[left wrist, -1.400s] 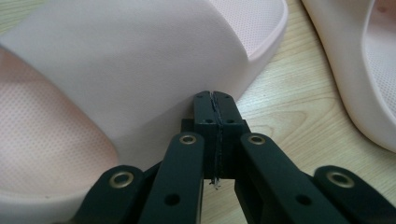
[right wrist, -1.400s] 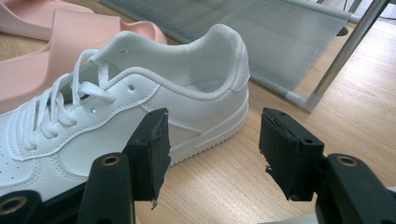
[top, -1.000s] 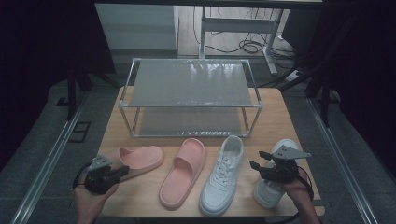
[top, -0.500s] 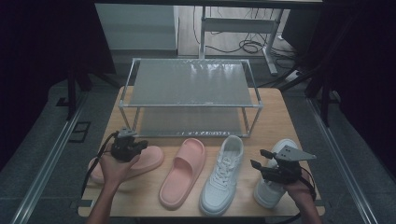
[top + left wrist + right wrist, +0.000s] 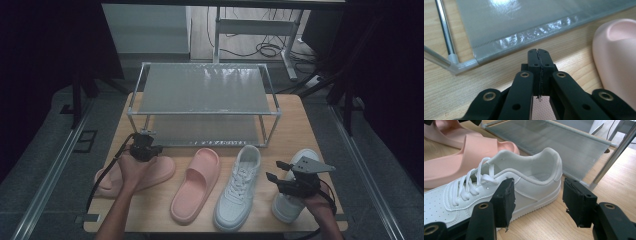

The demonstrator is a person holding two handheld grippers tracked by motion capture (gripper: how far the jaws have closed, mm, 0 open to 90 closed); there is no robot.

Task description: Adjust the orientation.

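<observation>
- Wooden table (image 5: pixel 305 112): left gripper (image 5: pixel 539 53) pressed together, pink slipper (image 5: pixel 150 172) beneath it.
- Right gripper (image 5: pixel 537 202) spread; white sneaker (image 5: pixel 499 192) just ahead, left.

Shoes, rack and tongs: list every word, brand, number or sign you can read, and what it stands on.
None can be read.
White sneaker: plain side and heel, no logo or lettering seen.
Pink slides: no print seen.
Shoe rack: bare grey shelves.
Left tongs, shut, and right tongs, open: black, unmarked.
</observation>
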